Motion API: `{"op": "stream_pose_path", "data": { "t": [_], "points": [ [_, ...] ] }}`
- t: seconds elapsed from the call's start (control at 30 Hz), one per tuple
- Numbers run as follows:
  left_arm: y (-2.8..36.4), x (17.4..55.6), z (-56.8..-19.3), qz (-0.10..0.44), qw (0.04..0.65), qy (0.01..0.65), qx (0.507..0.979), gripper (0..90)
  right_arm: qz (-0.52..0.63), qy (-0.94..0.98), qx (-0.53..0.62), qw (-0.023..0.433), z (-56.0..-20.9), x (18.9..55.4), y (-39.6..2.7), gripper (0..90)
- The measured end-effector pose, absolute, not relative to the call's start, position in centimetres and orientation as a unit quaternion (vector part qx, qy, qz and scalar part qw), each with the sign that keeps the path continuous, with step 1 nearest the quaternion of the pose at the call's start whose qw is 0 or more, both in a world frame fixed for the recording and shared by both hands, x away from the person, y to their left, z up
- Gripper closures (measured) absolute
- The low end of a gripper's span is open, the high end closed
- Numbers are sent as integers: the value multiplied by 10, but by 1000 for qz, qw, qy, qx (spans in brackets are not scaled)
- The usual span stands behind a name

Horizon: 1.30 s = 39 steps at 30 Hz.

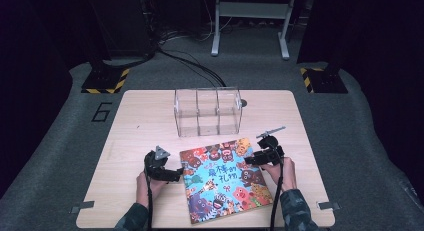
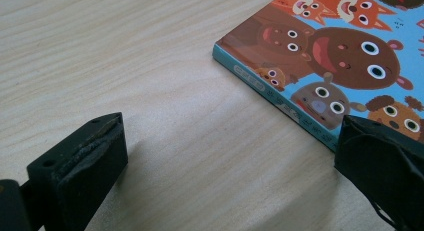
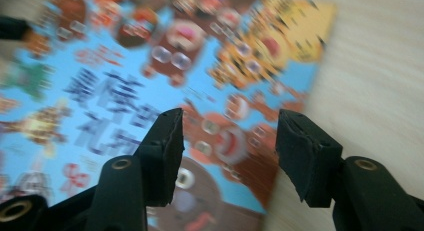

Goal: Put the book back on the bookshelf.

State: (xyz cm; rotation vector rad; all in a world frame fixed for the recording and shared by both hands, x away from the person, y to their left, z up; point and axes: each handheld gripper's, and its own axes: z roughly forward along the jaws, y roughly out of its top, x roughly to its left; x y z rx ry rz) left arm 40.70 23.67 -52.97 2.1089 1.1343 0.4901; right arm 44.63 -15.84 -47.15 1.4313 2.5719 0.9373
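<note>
My right gripper view blurs the book (image 3: pixel 150 91); its near corner is hidden behind my jaws.

Picture book (image 1: pixel 225 178) flat on surface (image 1: pixel 140 116), flanked by left hand-held gripper (image 1: pixel 176 174) and right hand-held gripper (image 1: pixel 248 161); clear divided box (image 1: pixel 207 112) behind.

book (image 1: pixel 223 179) on table (image 1: pixel 140 126) | box (image 1: pixel 207 111) behind book
</note>
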Motion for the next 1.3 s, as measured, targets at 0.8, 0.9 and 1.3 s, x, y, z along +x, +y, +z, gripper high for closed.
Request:
{"op": "stream_pose_path", "data": {
  "t": [0.8, 0.9, 1.3],
  "points": [
    [237, 407, -530, 189, 341, 436, 811, 2, 303, 826, 475, -4, -481, 444, -166, 378],
    [237, 407, -530, 188, 342, 436, 811, 3, 323, 822, 470, 2, -474, 441, -169, 396],
    [236, 407, -530, 188, 346, 439, 808, 3, 362, 802, 475, -25, -472, 456, -164, 453]
  ]
}}
